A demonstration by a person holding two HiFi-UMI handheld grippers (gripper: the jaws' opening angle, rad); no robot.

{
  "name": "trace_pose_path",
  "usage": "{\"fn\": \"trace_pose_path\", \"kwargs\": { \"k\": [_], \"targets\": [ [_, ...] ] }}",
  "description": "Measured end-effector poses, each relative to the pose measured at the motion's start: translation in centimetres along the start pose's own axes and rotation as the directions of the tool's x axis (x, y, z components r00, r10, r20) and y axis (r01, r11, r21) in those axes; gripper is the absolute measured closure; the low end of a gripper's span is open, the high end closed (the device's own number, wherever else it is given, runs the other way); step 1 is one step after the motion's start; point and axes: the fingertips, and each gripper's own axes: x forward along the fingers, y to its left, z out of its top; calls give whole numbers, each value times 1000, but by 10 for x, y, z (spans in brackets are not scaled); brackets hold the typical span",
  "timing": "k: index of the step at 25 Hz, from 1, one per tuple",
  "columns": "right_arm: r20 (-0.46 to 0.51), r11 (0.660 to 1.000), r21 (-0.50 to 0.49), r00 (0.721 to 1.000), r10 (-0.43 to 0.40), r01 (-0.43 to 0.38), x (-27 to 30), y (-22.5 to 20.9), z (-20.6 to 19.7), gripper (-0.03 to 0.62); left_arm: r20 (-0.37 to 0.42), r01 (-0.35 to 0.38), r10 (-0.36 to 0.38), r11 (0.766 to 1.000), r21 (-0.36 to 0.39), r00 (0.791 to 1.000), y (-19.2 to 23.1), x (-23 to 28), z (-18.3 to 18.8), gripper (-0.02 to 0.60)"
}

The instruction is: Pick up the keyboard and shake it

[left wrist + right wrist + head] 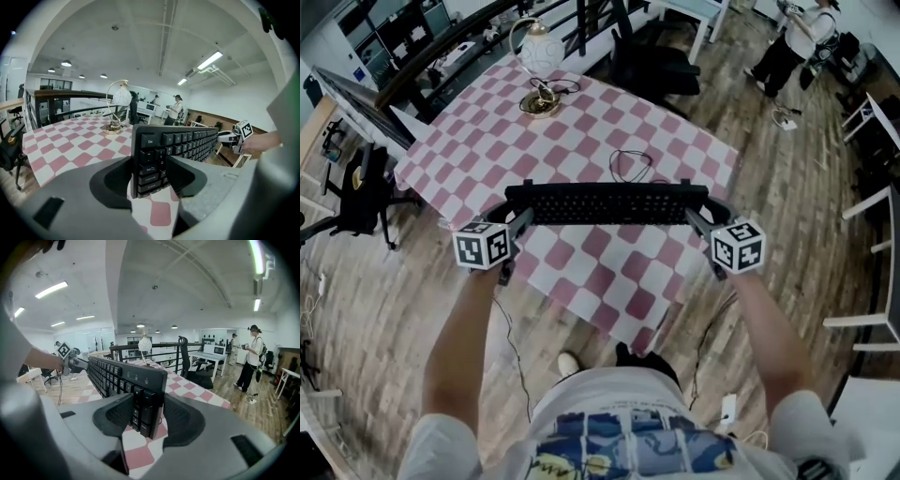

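Black keyboard [607, 203] is held clear above the pink-and-white checked bench [675, 141], turned up on its long edge. The left gripper [519, 222] jaws clench one short end, and the right gripper [697, 218] jaws clench the other. A white lamp [539, 52] stands at the bench's far end.

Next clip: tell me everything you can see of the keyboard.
The keyboard is long, black and plastic-looking, with rows of raised dark keys bearing pale legends. It hangs level above the pink-and-white checked tablecloth, the left tool clamping its Esc end and the right tool the opposite end. A thin black cable loops on the cloth just behind it.
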Motion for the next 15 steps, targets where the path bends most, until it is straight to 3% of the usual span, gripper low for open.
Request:
{"fn": "trace_pose_path", "kwargs": {
  "k": [8,15],
  "targets": [
    [117,995,-75,991,-62,71,-51,17,50,404,121,22,-31,997,76,992,-19,-39,46,360],
    [225,979,-144,968,-109,144,-92,32,94,404,230,20,-52,990,139,972,-35,-76,85,360]
  ]
}}
